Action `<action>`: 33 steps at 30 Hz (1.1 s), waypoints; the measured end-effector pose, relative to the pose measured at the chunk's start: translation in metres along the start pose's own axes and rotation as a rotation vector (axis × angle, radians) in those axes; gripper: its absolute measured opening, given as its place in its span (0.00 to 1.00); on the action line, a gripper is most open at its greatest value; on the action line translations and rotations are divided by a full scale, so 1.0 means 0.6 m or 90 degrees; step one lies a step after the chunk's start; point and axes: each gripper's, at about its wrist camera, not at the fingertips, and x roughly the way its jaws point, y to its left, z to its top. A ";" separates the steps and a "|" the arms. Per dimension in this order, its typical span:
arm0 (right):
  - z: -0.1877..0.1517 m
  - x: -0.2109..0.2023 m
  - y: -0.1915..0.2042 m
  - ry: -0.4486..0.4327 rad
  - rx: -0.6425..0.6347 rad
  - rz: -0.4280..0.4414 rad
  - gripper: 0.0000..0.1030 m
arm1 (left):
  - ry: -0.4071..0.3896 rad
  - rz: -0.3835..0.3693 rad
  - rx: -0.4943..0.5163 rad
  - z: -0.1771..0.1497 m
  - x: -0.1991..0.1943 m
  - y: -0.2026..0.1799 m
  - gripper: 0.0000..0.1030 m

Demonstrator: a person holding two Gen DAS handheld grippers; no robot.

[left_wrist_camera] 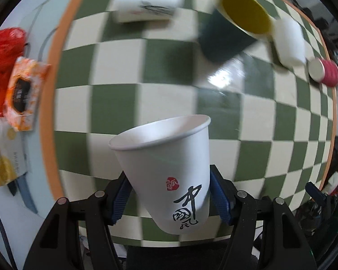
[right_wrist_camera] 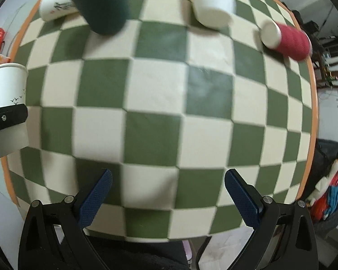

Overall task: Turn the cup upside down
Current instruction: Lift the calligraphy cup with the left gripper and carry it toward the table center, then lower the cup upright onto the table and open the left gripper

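Note:
My left gripper (left_wrist_camera: 169,193) is shut on a white paper cup (left_wrist_camera: 166,168) with black calligraphy and a red seal. The cup is held above the checkered table, mouth up and tilted a little to the left. The same cup (right_wrist_camera: 7,103) shows at the left edge of the right wrist view, with a black finger of the left gripper across it. My right gripper (right_wrist_camera: 167,193) is open and empty over the near part of the green and cream checkered tablecloth (right_wrist_camera: 155,103).
On the far side of the table lie a white printed paper cup (left_wrist_camera: 146,4), a dark green cup with a yellow inside (left_wrist_camera: 232,27), a plain white cup (left_wrist_camera: 289,42) and a red ribbed cup (left_wrist_camera: 324,72). Snack packets (left_wrist_camera: 22,90) sit off the left edge.

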 end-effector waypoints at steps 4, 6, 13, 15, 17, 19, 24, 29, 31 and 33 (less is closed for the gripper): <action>-0.034 0.025 -0.061 0.010 0.027 -0.013 0.99 | 0.015 -0.009 0.029 0.004 0.038 -0.085 0.61; -0.044 0.040 -0.089 0.015 0.039 -0.021 0.99 | 0.017 -0.008 0.040 0.017 0.064 -0.120 0.61; -0.051 0.086 -0.176 0.030 0.083 -0.043 0.99 | 0.020 0.008 0.080 0.029 0.096 -0.206 0.61; -0.050 0.097 -0.192 0.035 0.094 -0.042 0.99 | 0.024 0.014 0.087 0.032 0.105 -0.220 0.61; -0.051 0.102 -0.207 0.037 0.101 -0.043 0.99 | 0.027 0.020 0.096 0.035 0.126 -0.243 0.61; -0.053 0.103 -0.214 0.038 0.107 -0.043 0.99 | 0.031 0.026 0.101 0.040 0.134 -0.248 0.61; -0.058 0.105 -0.220 0.036 0.115 -0.042 0.99 | 0.039 0.035 0.110 0.049 0.159 -0.261 0.62; -0.064 0.107 -0.227 0.033 0.121 -0.040 0.99 | 0.047 0.044 0.114 0.066 0.180 -0.276 0.62; -0.062 0.102 -0.221 0.032 0.124 -0.038 0.99 | 0.044 0.046 0.110 0.069 0.184 -0.279 0.62; -0.066 0.104 -0.228 0.030 0.127 -0.037 0.99 | 0.045 0.044 0.103 0.073 0.185 -0.277 0.62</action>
